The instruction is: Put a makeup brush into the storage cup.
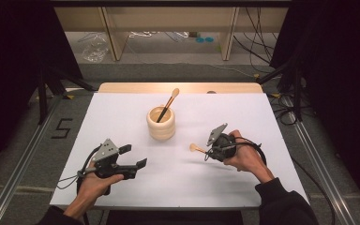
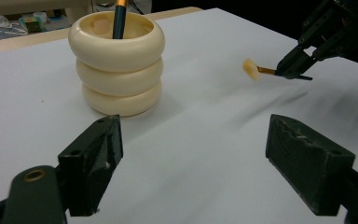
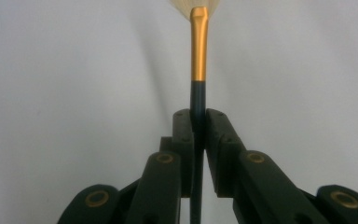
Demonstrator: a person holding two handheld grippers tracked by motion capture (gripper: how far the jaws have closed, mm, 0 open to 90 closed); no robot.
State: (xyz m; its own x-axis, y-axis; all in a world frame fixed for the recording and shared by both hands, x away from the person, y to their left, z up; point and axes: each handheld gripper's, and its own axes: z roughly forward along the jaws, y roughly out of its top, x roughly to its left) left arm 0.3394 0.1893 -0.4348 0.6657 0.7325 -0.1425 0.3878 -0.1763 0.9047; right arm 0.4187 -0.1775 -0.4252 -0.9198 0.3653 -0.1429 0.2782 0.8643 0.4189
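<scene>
Brush (image 3: 198, 56) bristles cut off, handle in tongs (image 3: 198, 122)

holder (image 1: 161, 123) mid-table (image 1: 122, 112) | brush (image 1: 168, 105) in holder | second brush (image 1: 197, 148) right of holder

Glossy cream ringed holder (image 2: 119, 70), matt white tabletop sheet (image 1: 122, 117), brush's gold metallic ferrule (image 3: 198, 44).

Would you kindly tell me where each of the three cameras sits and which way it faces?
High view: above the person's side, facing forward and down on the white table; both forearms, left gripper, right gripper.
Left gripper view: rides the left gripper, facing the cream ringed holder and right gripper.
Right gripper view: rides the right gripper, facing along the black-handled, gold-ferruled brush.
Shared: all three show that brush.
</scene>
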